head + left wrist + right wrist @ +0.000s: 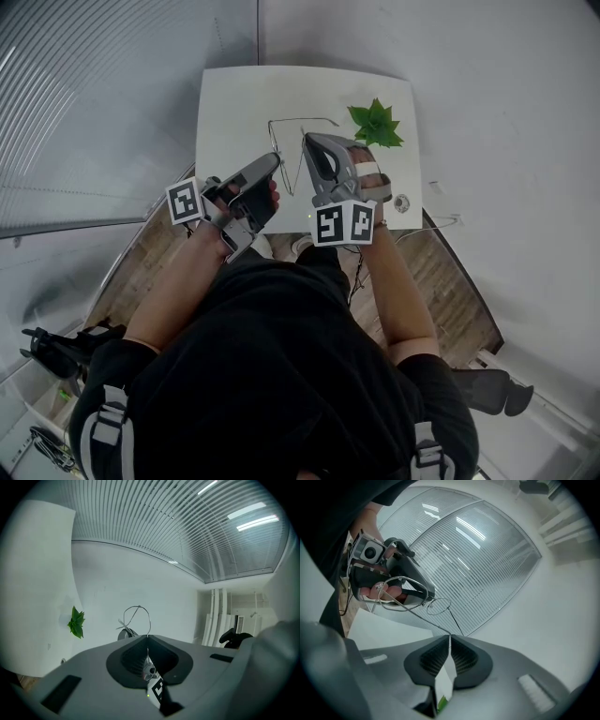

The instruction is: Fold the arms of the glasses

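The glasses (438, 605) hang over the table (234, 103), just left of the plant (376, 124). The left hand-held gripper (148, 637) pinches the frame beside a lens. The right hand-held gripper (450, 636), nearer the plant, pinches one arm's tip. This arm's long axis points toward the left one, so I judge it must swing in.

Bare tabletop (230, 103) at left; plant (376, 124) at far right corner; glasses (439, 605) above centre.

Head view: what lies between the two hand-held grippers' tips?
The glasses, clamped by the left hand-held gripper and right hand-held gripper, per head view.
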Demonstrator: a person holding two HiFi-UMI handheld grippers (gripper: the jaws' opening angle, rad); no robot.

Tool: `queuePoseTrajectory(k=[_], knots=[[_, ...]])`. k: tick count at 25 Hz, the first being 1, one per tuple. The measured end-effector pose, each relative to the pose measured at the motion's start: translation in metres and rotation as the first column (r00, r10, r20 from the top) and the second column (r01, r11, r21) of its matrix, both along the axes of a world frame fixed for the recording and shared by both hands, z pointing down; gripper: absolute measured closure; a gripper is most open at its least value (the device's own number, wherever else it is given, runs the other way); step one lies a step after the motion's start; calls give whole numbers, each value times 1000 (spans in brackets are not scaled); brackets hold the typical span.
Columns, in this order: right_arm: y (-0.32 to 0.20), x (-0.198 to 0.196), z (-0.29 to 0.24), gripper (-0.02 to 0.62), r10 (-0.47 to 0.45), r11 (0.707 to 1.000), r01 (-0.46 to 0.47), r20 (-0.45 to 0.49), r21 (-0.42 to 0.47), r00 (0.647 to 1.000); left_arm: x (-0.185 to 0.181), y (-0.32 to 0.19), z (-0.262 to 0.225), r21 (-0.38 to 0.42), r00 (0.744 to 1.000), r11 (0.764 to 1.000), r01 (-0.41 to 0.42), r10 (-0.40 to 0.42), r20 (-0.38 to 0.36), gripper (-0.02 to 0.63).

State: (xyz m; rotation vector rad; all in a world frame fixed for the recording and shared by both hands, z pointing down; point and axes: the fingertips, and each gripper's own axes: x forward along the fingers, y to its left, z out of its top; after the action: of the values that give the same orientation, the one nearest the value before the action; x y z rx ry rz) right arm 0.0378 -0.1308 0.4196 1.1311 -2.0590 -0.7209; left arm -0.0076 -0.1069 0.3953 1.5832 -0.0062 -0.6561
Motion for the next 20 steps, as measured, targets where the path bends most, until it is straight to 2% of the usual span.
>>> queuePoseTrajectory(k=[20], knots=[[0, -18, -8, 565, -32, 999, 32, 43, 7, 999, 1, 2, -1, -7, 1000, 1000, -15, 15, -4, 594]])
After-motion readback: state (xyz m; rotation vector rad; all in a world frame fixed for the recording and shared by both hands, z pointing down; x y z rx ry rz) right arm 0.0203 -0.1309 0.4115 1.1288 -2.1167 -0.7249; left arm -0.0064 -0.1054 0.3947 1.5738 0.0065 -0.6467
